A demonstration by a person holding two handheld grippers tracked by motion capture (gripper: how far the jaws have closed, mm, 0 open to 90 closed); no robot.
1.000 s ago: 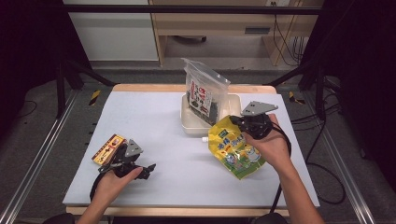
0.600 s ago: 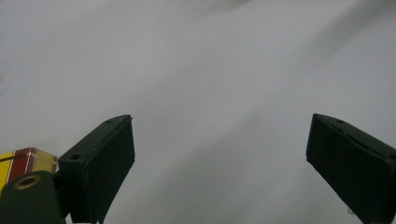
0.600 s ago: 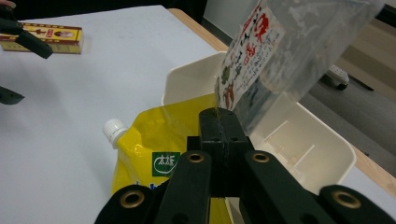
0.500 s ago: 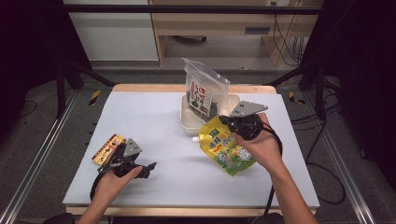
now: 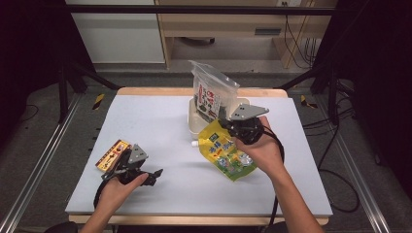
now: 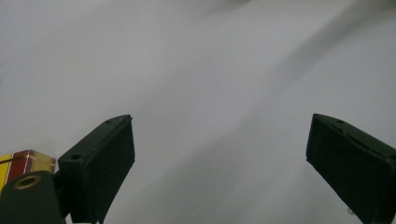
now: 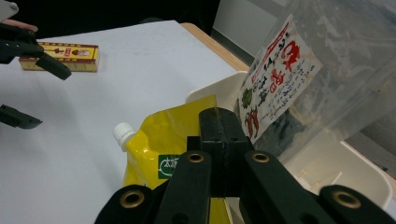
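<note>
My right gripper (image 5: 231, 127) is shut on the top edge of a yellow spout pouch (image 5: 226, 150), which hangs tilted just above the table beside a cream tray (image 5: 195, 121). In the right gripper view the black jaws pinch the pouch (image 7: 154, 140) near its white cap (image 7: 124, 131). A clear bag with a red-lettered label (image 5: 210, 94) stands upright in the tray (image 7: 327, 158). My left gripper (image 5: 154, 175) rests open near the table's front left, with nothing between its jaws (image 6: 219, 163). A yellow and red box (image 5: 111, 154) lies just left of it.
The white table top (image 5: 145, 121) has free room at its middle and far left. Metal frame rails (image 5: 43, 160) run along both sides. A wooden edge (image 5: 155, 91) borders the far side, with a shelf unit beyond.
My right gripper has carried the yellow pouch left and toward the tray, lifting its top edge. The left gripper has stayed in place.
</note>
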